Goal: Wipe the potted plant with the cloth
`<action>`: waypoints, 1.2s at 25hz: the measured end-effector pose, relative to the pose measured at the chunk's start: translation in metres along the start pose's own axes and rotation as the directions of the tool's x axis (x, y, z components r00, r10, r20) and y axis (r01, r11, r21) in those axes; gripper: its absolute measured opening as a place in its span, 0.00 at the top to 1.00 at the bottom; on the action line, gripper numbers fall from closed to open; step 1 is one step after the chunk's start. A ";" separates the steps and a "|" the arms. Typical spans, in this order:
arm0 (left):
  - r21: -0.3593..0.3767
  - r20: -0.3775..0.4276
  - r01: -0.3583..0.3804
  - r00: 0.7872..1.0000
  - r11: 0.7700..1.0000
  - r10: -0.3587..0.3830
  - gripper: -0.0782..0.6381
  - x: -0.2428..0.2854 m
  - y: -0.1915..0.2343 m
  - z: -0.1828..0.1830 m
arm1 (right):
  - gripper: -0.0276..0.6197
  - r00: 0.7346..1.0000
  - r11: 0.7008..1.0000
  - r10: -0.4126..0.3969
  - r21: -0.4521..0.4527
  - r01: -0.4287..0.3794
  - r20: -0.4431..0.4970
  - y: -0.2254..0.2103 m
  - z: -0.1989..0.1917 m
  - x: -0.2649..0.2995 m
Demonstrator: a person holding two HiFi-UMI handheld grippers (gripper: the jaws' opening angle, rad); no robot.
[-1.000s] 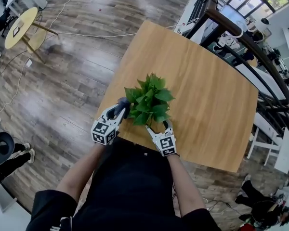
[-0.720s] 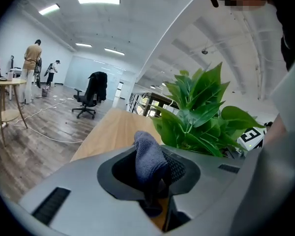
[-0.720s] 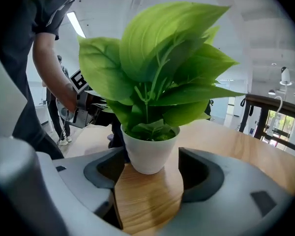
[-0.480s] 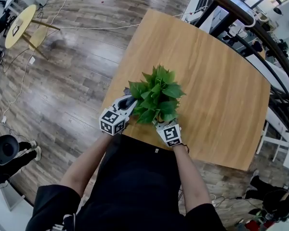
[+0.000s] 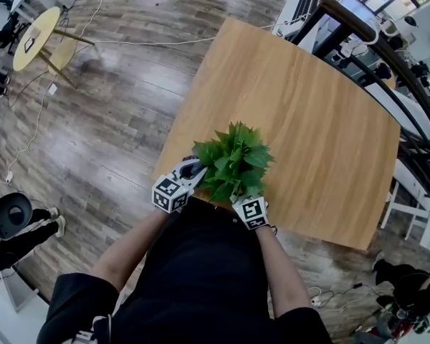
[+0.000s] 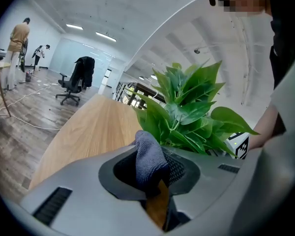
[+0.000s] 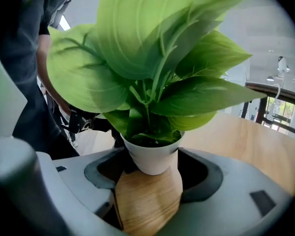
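We see the left gripper clenched on a dark grey cloth. The cloth is bunched between the two jaws and pokes out past their tips. Just ahead of those tips and slightly to their right is the plant, with its lowest leaves close over the cloth; we cannot tell if cloth and leaf touch. The right gripper is grasping the white pot, with one jaw against each side of it, low on the pot wall. The plant's stems and big green leaves rise straight up above those jaws and fill most of that view. Wood grain shows under the pot between the jaws, but we cannot tell if the pot rests on it. From the head view both grippers point away from the person's body, left gripper on the plant's left side and right gripper on the side nearest the body. The plant sits between them near the close edge of the wooden table. Beyond the jaws the tabletop runs on bare. Farther off, past the left jaws, there is a plank floor, a black office chair and a round yellow table.
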State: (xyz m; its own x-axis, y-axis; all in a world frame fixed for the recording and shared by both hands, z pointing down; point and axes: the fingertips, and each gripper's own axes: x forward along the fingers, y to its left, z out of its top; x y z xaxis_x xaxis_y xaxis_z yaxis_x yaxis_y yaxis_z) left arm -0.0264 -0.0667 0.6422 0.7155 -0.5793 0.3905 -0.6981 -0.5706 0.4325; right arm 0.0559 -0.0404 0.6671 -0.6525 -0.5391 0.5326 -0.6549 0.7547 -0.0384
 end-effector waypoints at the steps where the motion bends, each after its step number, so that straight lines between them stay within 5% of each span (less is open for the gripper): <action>1: -0.001 -0.008 0.004 1.000 1.000 -0.004 0.76 -0.002 -0.002 -0.005 | 0.47 1.000 1.000 -0.001 0.010 0.002 -0.003 0.006 -0.003 -0.006; 8: -0.009 -0.041 0.126 0.991 0.992 -0.127 0.76 -0.010 -0.015 -0.012 | 0.47 0.999 0.999 -0.031 0.028 0.031 -0.027 0.014 -0.007 -0.012; 13: 0.089 -0.085 0.260 0.964 0.961 -0.253 0.76 -0.019 -0.035 -0.027 | 0.47 0.999 0.998 -0.049 0.043 0.050 -0.019 0.011 -0.003 -0.008; 17: 0.076 -0.050 0.209 0.977 0.975 -0.206 0.76 -0.018 -0.028 -0.016 | 0.47 0.999 0.998 -0.051 0.036 0.051 -0.020 0.017 -0.004 -0.008; 20: 0.042 -0.002 0.144 0.990 0.989 -0.144 0.76 -0.015 -0.006 -0.008 | 0.47 1.000 1.000 0.025 -0.009 -0.025 -0.014 0.033 -0.003 -0.011; 23: 0.038 -0.005 0.147 0.989 0.988 -0.147 0.76 -0.016 0.001 -0.002 | 0.47 0.999 0.999 0.027 -0.034 -0.028 -0.018 0.025 0.002 -0.011; 26: 0.108 -0.024 0.159 0.987 0.981 -0.158 0.76 -0.014 0.004 0.000 | 0.47 0.999 0.998 -0.011 -0.056 0.009 -0.039 0.005 0.003 -0.003; 30: 0.202 -0.058 0.190 0.982 0.961 -0.182 0.76 -0.013 0.002 -0.003 | 0.47 0.998 0.994 0.053 -0.088 -0.057 -0.040 0.008 0.011 0.003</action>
State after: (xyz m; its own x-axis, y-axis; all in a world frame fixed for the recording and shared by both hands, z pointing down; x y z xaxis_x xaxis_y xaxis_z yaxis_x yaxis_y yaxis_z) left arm -0.0369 -0.0587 0.6410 0.8308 -0.4312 0.3519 -0.5404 -0.7760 0.3251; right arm 0.0443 -0.0396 0.6584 -0.6704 -0.4827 0.5635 -0.5808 0.8140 0.0064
